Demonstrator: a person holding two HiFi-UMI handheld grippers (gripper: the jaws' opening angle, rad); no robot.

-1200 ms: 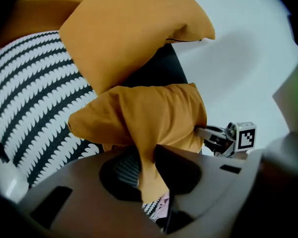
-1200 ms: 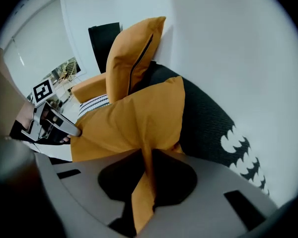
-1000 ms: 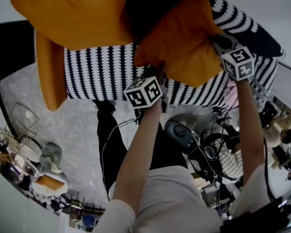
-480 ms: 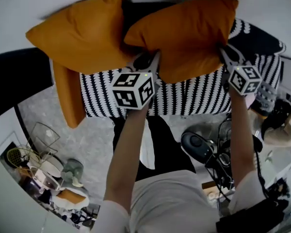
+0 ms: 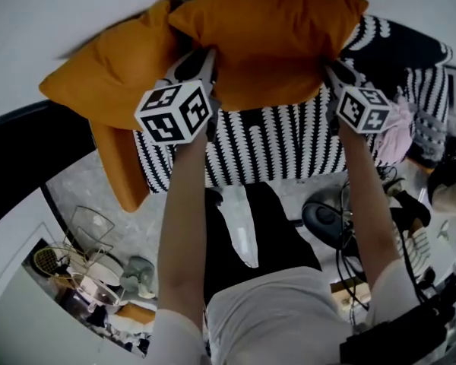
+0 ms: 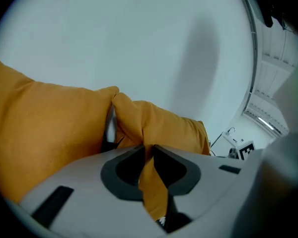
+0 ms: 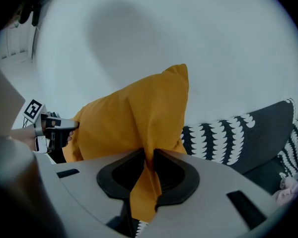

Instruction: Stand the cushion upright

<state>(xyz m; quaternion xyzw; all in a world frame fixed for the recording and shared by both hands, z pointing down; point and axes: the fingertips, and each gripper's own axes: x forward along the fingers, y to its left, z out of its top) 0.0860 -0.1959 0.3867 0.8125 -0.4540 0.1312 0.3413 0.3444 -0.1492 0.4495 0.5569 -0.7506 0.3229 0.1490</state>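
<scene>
Over the striped sofa (image 5: pixel 273 139), the left gripper (image 5: pixel 204 58) and right gripper (image 5: pixel 328 71) are each clamping jaws on a thin fold at the cushion's (image 5: pixel 266 33) 2 near corners. Such slim pinches are risking a slip, letting it flop flat. Toward the sofa's left end another orange cushion (image 5: pixel 106 78) is crowding it; behind the sofa, the wall (image 7: pixel 198 29) is leaving leaning room.

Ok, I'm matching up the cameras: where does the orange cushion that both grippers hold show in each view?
Head view: the cushion is top centre, above the striped sofa.
Left gripper view: the cushion is centre-right, beside a second orange cushion.
Right gripper view: the cushion is in the centre.
Shared landmark: the white wall behind it.
</scene>
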